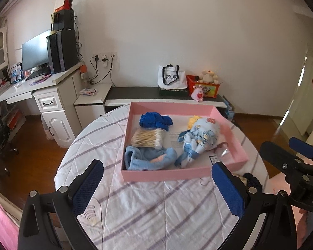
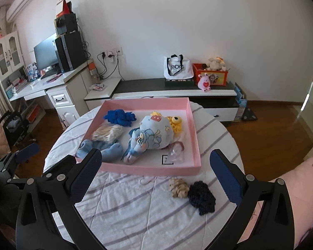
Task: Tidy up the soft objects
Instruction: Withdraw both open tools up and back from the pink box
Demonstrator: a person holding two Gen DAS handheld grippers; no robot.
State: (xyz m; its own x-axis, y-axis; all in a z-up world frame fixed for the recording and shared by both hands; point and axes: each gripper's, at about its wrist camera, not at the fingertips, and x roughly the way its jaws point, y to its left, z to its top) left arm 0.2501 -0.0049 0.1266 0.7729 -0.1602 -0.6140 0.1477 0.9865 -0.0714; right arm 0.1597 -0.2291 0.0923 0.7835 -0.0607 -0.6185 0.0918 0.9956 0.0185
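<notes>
A shallow pink tray [image 1: 229, 123] [image 2: 195, 137] sits on the round striped table and holds soft items: a dark blue knit bundle [image 1: 154, 119] [image 2: 120, 116], a pack of cotton swabs [image 1: 148, 138], a light blue cloth [image 1: 148, 159] [image 2: 100, 149], a blue printed plush [image 1: 200, 137] [image 2: 152, 135] and a yellow crochet piece [image 2: 175, 123]. In front of the tray lie a beige scrunchie [image 2: 178, 188] and a navy scrunchie [image 2: 202, 199]. My left gripper [image 1: 158, 189] is open, empty, near the tray's front wall. My right gripper [image 2: 154, 176] is open, empty, above the scrunchies.
The table [image 1: 135, 208] is covered with a white cloth with purple stripes. A desk with a monitor [image 1: 34, 52] stands far left. A low bench against the wall carries a white tote bag [image 2: 177, 66] and a red toy box [image 2: 210, 76]. Wooden floor surrounds the table.
</notes>
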